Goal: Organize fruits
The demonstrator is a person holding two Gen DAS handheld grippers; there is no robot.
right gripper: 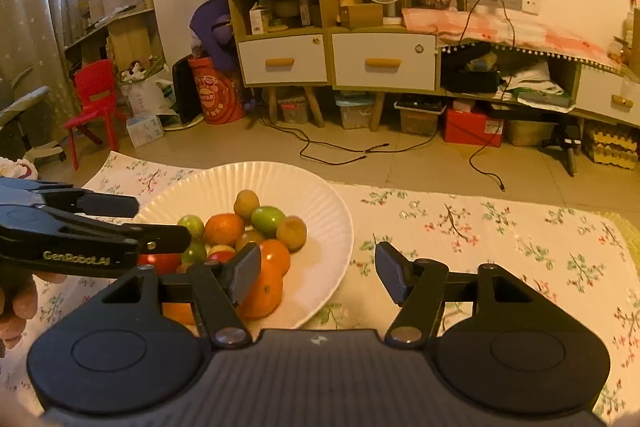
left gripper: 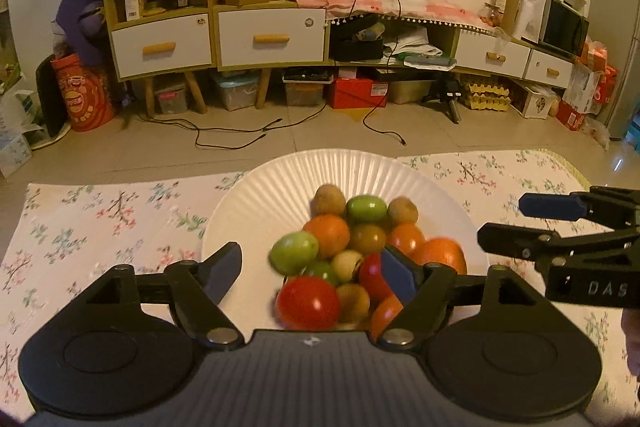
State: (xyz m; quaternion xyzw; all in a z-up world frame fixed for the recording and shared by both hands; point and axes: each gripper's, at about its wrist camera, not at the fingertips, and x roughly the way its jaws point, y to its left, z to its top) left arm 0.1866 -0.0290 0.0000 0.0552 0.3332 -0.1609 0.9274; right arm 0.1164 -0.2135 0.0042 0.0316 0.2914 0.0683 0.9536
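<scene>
A white ribbed paper plate (left gripper: 256, 199) (right gripper: 320, 211) on the floral tablecloth holds a pile of small fruits: red tomatoes (left gripper: 308, 303), orange tangerines (left gripper: 328, 235) (right gripper: 264, 291), green fruits (left gripper: 294, 253) (right gripper: 268, 219) and brownish ones (left gripper: 329, 201) (right gripper: 291, 233). My left gripper (left gripper: 312, 273) is open, hovering over the near side of the pile, empty. My right gripper (right gripper: 316, 273) is open and empty over the plate's right rim; it also shows in the left wrist view (left gripper: 516, 223) at the plate's right.
The floral cloth (right gripper: 500, 239) stretches right of the plate. Beyond the table edge lies tiled floor with cables (right gripper: 484, 163), cabinets (right gripper: 384, 63), a red chair (right gripper: 94, 103) and storage boxes.
</scene>
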